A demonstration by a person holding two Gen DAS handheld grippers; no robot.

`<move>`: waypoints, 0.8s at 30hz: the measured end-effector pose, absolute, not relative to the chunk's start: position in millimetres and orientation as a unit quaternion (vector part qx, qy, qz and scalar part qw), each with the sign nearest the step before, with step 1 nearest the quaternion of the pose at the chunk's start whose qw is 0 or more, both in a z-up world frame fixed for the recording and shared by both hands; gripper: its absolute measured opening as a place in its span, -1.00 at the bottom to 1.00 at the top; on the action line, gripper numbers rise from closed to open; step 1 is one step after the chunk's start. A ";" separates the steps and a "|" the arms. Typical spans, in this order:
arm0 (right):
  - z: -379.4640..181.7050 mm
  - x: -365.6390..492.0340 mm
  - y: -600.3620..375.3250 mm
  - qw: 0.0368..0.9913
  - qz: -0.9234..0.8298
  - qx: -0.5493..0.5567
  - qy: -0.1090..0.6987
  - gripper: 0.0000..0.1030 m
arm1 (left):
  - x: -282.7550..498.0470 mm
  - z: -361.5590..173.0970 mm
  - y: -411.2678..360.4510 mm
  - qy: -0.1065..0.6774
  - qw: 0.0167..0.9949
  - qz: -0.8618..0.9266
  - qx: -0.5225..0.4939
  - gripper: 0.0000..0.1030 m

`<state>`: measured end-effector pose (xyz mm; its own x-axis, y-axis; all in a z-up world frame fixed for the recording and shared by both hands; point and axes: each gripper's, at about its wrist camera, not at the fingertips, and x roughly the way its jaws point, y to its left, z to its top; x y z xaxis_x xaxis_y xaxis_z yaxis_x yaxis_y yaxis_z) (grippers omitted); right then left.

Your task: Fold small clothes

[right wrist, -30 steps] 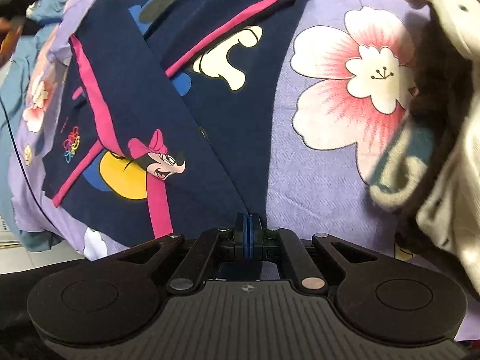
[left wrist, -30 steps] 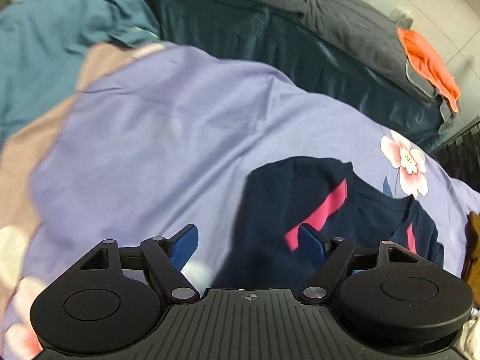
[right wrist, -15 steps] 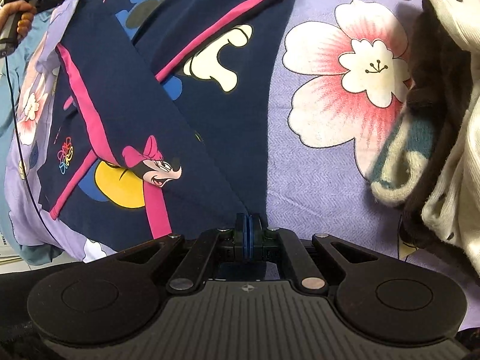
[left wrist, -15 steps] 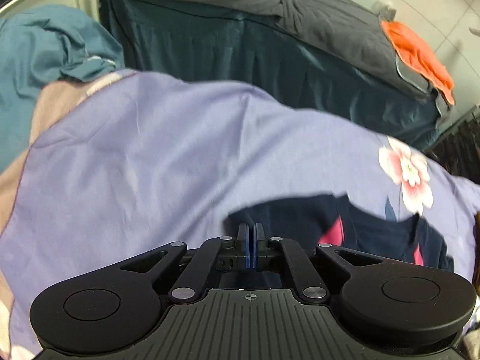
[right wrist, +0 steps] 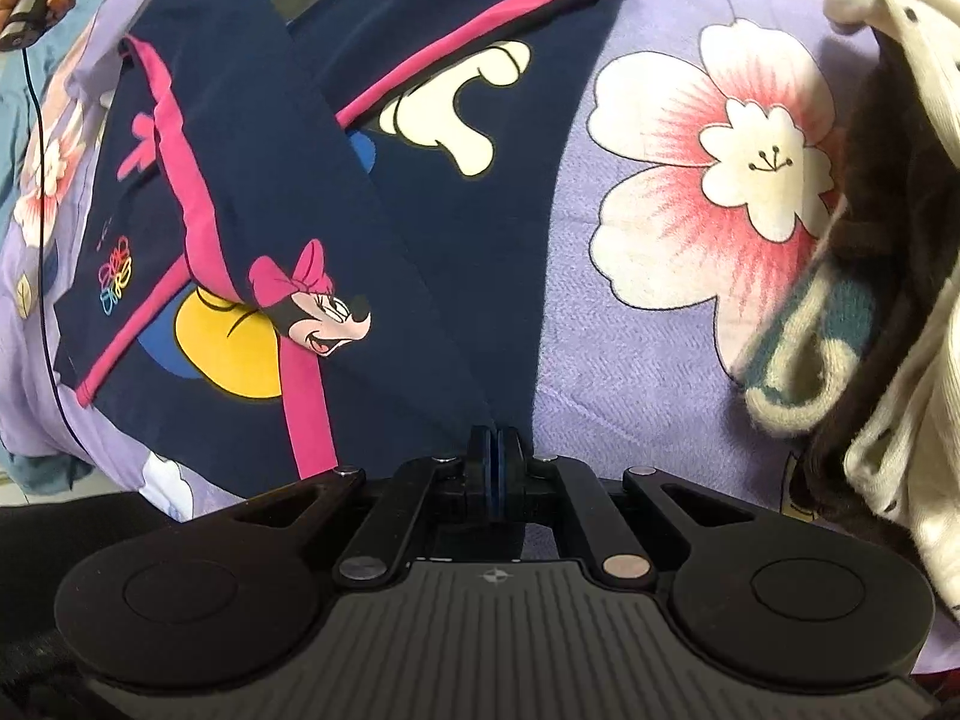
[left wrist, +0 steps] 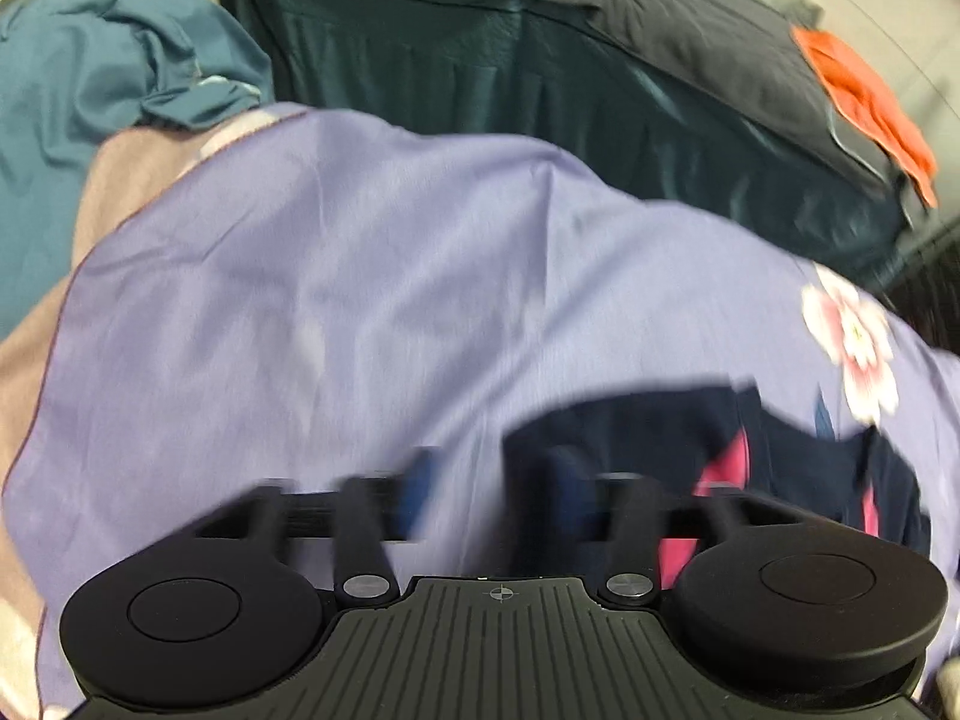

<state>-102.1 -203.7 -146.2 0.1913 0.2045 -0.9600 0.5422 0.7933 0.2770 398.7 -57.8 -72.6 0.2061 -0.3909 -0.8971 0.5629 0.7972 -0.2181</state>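
Reopened wide, left tool (left wrist: 489,489), nothing between; right tool (right wrist: 497,468) pinching navy shirt (right wrist: 252,180) hem at lower centre. Light, limp, best taken at corners.

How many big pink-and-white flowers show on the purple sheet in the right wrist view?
2: one large flower right of the navy shirt, one partial flower at its left edge. Clothes may hide others.

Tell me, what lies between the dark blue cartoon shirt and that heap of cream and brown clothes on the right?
In the right wrist view, only purple bedsheet with a big pink-and-white flower separates the shirt from the heap.
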 end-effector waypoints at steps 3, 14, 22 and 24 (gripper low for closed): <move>-146.3 -99.9 -201.3 0.713 -0.109 0.286 0.630 -0.95 | 369.6 -69.6 -29.0 0.532 0.768 -0.344 0.093 1.00; -98.6 -88.5 -195.9 0.768 -0.070 0.199 0.604 -0.40 | 305.8 -70.2 66.1 0.549 0.776 -0.296 0.094 1.00; -112.5 -57.0 -123.8 0.765 0.064 0.119 0.630 -0.41 | 269.9 -68.3 79.7 0.563 0.774 -0.275 0.089 1.00; -120.7 -51.8 -120.5 0.753 0.062 0.137 0.641 -0.41 | 258.1 -64.5 78.8 0.557 0.775 -0.279 0.105 1.00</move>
<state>-51.8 -120.5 -120.7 0.1699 0.2681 -0.9483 0.0823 0.9551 0.2847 258.1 78.8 -64.5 0.2242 -0.3158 -0.9220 0.5506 0.8216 -0.1476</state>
